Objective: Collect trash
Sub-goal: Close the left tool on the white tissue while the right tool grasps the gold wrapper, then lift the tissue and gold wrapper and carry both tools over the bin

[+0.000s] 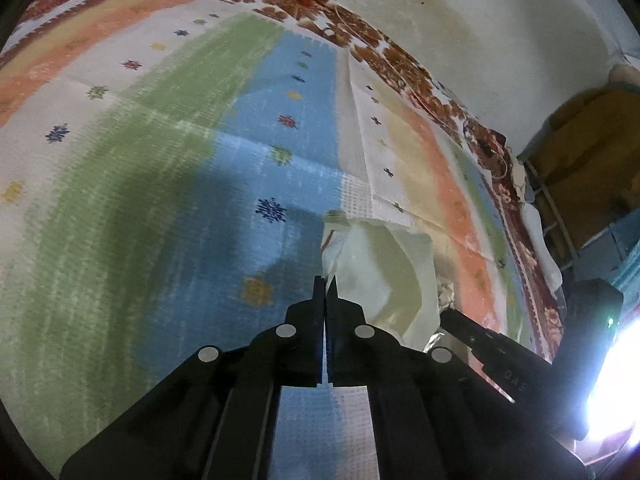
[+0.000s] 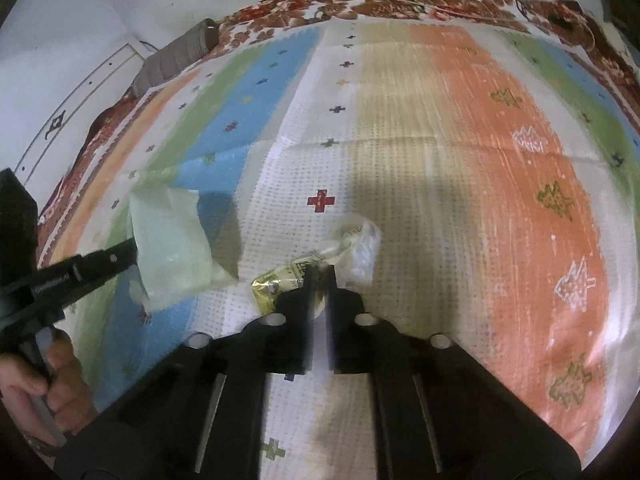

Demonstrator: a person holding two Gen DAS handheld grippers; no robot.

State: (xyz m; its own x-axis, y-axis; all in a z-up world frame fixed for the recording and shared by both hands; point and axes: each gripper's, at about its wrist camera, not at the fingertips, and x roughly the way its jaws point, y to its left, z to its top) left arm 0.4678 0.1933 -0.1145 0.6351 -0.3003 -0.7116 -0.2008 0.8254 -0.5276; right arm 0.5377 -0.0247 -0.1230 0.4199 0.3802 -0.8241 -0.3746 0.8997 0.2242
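My left gripper [image 1: 325,286] is shut on the rim of a pale translucent plastic bag [image 1: 380,276], held above the striped mat; the bag also shows at the left of the right wrist view [image 2: 172,240]. My right gripper [image 2: 320,276] is shut on a crumpled yellow-gold wrapper [image 2: 280,282]. A clear crumpled plastic piece [image 2: 356,240] lies on the mat just beyond the fingertips. The right gripper's finger [image 1: 476,332] shows beside the bag in the left wrist view, with a bit of foil [image 1: 436,340] under the bag's edge.
A colourful striped mat [image 2: 440,140] covers the floor, over a red floral carpet [image 1: 360,40]. A grey ribbed cushion [image 2: 176,56] lies at the far left by the wall. Furniture [image 1: 588,160] stands at the right. My hand [image 2: 40,376] holds the left gripper's handle.
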